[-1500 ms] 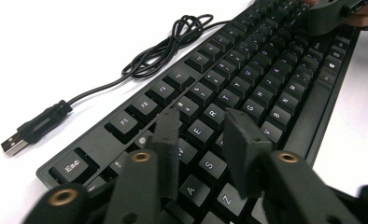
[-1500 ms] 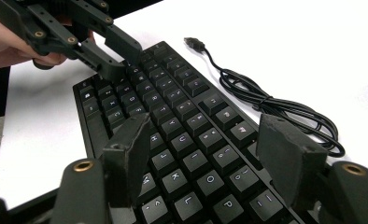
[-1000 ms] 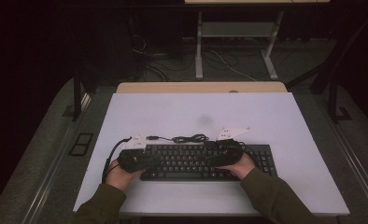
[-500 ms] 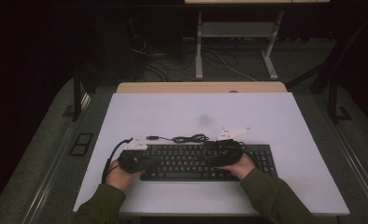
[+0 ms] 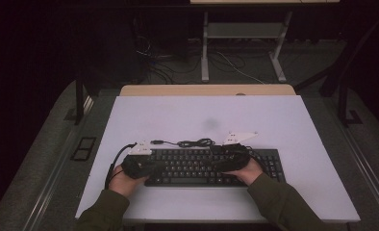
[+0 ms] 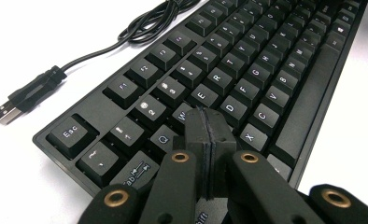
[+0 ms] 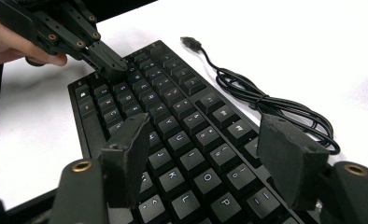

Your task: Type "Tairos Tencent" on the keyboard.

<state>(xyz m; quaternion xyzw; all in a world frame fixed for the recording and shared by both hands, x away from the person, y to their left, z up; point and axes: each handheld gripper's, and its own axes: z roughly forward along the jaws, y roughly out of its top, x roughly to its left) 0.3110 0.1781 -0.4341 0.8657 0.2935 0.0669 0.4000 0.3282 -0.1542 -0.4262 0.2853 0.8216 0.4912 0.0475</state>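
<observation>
Black plastic keyboard (image 5: 211, 167) lay lengthwise across white worktop (image 5: 207, 120), near edge. Left tongs (image 6: 205, 122) pinched together, empty, tips over W/Q keys; right tongs (image 7: 205, 144) spread wide above J-K-L, w/ nothing held.

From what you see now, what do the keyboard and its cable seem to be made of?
The keyboard looks like black moulded plastic with a matte finish: its keys show soft, dull highlights and printed legends. The cable seems rubber- or plastic-coated, smooth and slightly glossy, bending in loose loops. Its plug has a shiny metal tip.
</observation>
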